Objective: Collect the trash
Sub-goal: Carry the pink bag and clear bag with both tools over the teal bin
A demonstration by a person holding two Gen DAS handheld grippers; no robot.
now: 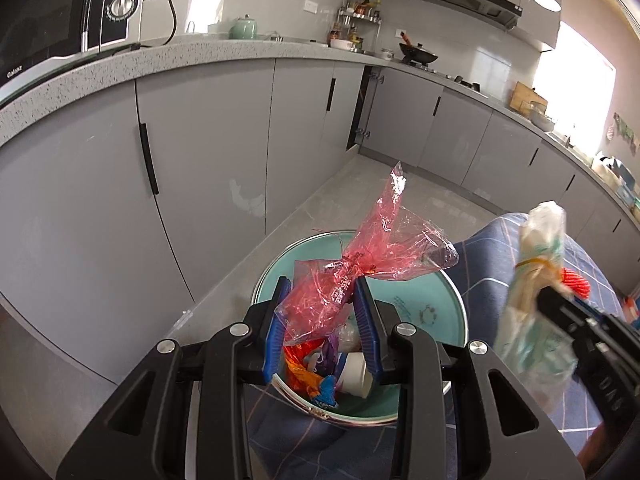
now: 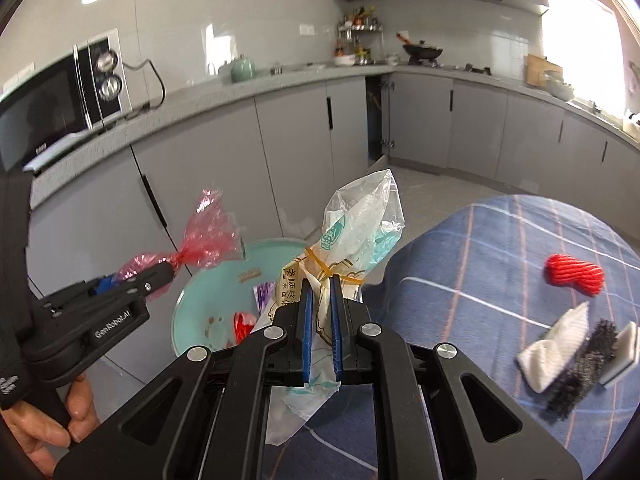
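Note:
My left gripper (image 1: 323,286) is shut on a crumpled red cellophane wrapper (image 1: 372,248), held right over a teal basin (image 1: 420,304) that holds several wrappers and a white cup. The same wrapper (image 2: 208,236) and the left gripper (image 2: 170,274) show at the left of the right wrist view. My right gripper (image 2: 320,286) is shut on a clear plastic bag (image 2: 360,220) with green print and a yellow rubber band, held beside the basin (image 2: 212,280). That bag (image 1: 536,280) appears blurred at the right of the left wrist view.
The basin sits at the edge of a blue plaid tablecloth (image 2: 500,248). On the cloth lie a red mesh piece (image 2: 574,274), a white cloth (image 2: 556,352) and a dark scrubber (image 2: 584,364). Grey cabinets (image 1: 200,140) and a microwave (image 1: 60,8) stand beyond.

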